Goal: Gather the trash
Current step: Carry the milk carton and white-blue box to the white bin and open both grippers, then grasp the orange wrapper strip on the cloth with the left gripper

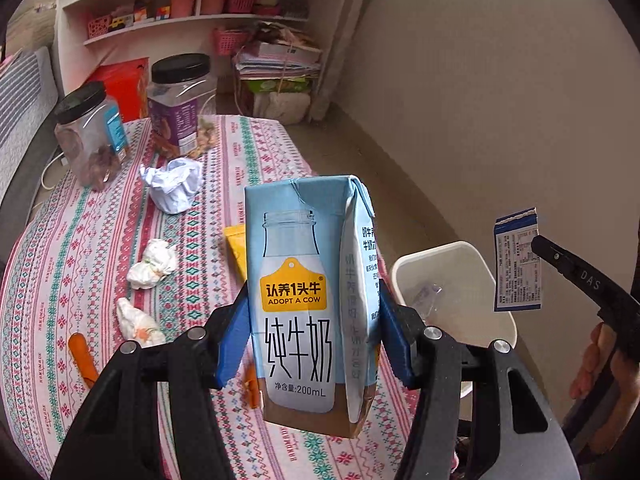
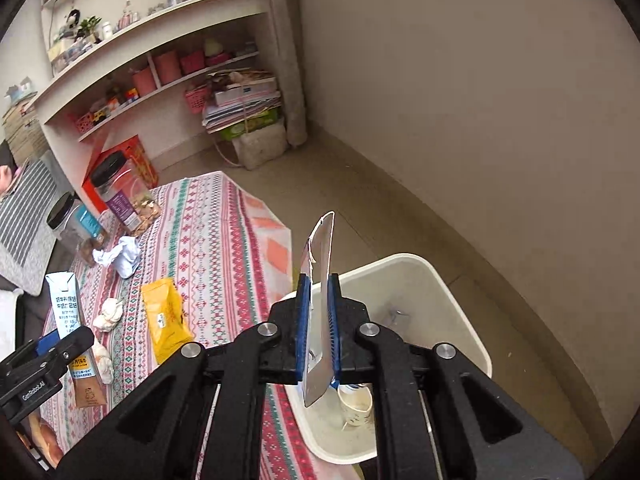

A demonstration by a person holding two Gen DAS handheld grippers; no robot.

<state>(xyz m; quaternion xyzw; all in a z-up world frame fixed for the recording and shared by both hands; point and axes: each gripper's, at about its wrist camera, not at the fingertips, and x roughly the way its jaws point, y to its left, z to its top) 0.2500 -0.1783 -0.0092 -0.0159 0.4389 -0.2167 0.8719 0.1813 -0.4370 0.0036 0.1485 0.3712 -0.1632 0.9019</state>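
My left gripper (image 1: 312,332) is shut on a light blue milk carton (image 1: 308,300) and holds it upright above the table's right side; it also shows in the right wrist view (image 2: 70,320). My right gripper (image 2: 318,316) is shut on a flat blue-and-white wrapper (image 2: 320,280), silver inside, held edge-up over the white bin (image 2: 448,296). In the left wrist view the wrapper (image 1: 516,264) hangs above the bin (image 1: 404,268). The bin holds a paper cup (image 2: 356,404) and a clear scrap (image 2: 394,316).
On the patterned tablecloth (image 1: 208,208) lie crumpled white papers (image 1: 174,184), tissue wads (image 1: 154,264), a yellow packet (image 2: 164,320) and orange peel pieces (image 1: 82,354). Two black-lidded clear jars (image 1: 178,104) stand at the far end. Shelves and a stack of papers stand behind.
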